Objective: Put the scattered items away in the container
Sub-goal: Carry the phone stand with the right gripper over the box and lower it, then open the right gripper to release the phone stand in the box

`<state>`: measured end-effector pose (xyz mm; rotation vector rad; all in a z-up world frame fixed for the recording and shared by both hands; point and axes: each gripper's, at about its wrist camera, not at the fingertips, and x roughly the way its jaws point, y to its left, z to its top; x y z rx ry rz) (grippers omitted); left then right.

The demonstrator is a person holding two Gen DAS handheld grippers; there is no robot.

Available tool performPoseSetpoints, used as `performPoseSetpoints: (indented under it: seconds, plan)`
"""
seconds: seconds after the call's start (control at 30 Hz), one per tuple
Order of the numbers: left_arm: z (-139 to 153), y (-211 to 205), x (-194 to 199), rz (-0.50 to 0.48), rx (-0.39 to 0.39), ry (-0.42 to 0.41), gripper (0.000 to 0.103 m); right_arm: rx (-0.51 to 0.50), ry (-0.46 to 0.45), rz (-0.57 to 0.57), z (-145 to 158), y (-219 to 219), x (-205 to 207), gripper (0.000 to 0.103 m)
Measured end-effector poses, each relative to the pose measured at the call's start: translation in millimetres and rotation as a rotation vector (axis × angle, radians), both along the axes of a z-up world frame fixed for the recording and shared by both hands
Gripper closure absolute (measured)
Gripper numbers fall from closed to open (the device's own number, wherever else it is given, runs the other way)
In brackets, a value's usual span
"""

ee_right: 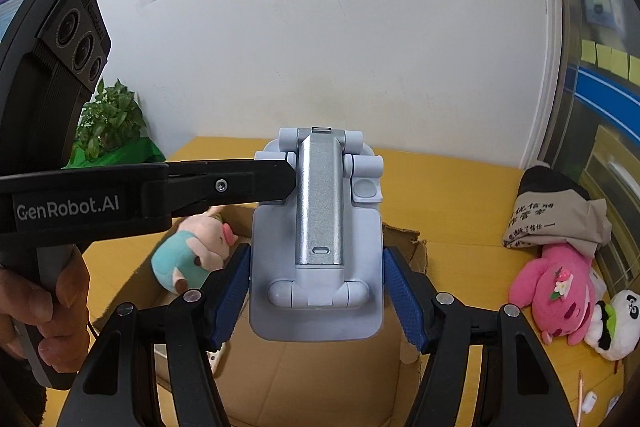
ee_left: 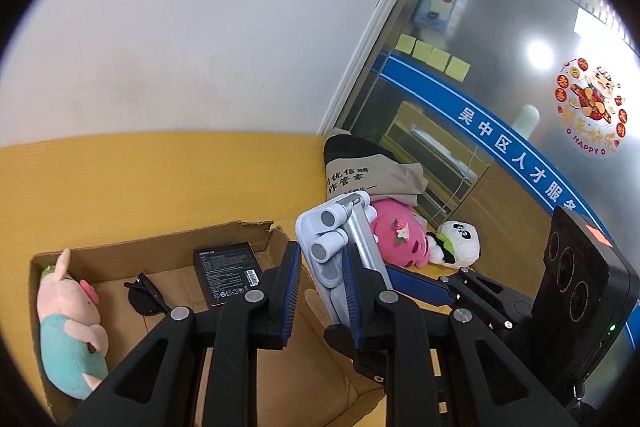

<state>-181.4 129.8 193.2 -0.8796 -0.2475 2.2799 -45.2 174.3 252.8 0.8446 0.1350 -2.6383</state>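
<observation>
Pale-blue folding phone stand with silver arm (ee_right: 316, 247) is held over the open brown cardboard box (ee_left: 248, 231), long axis in line with the right gripper (ee_right: 316, 291). Right's pads sit just apart from its sides; left gripper (ee_left: 320, 275) pinches its edge.
</observation>
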Motion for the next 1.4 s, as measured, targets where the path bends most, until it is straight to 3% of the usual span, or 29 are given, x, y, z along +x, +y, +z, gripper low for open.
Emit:
performPoseSetpoints:
  seconds: [0.4,0.73,0.9,0.97,1.03,1.1,1.2,1.33,1.37,1.4]
  plan:
    - [-112.2,12.5,-63.3,-0.007,-0.022,-0.236,0.083,0.03,-0.23,-0.037,-99.7,5.5,-67.5,0.033]
    - [-201.3,24.8,-78.2,0.032,-0.14,-0.477,0.083,0.104,-0.486,-0.066,-192.1,10.8,-99.8,0.033]
    - [-228.6,34.4,-78.7,0.043,-0.178,-0.555,0.087,0.107,-0.522,-0.089,-197.4,16.8,-105.4,0.035]
    - [-227.1,36.3,-74.1,0.052,-0.197,-0.543,0.082,0.139,-0.533,-0.098,-200.1,15.2,-105.6,0.032]
    - [-220.2,33.7,-67.3,0.083,-0.218,-0.515,0.067,0.151,-0.522,-0.107,-198.5,13.5,-101.8,0.019]
    - [-201.6,25.7,-54.6,0.113,-0.239,-0.432,0.041,0.161,-0.478,-0.119,-188.0,13.8,-94.7,0.006]
    - [-159.4,5.5,-24.8,0.167,-0.257,-0.262,0.034,0.113,-0.392,-0.1,-161.9,19.7,-75.0,0.006]
    - [-107.1,-33.5,23.6,0.248,-0.215,-0.085,0.024,0.07,-0.229,-0.071,-124.9,21.8,-33.0,0.0]
    - [-99.1,-44.1,36.9,0.268,-0.206,-0.053,0.024,0.062,-0.19,-0.066,-118.1,17.7,-21.4,0.002]
    - [-91.2,-57.0,53.7,0.289,-0.196,-0.014,0.028,0.047,-0.135,-0.052,-110.5,15.6,-5.7,0.018]
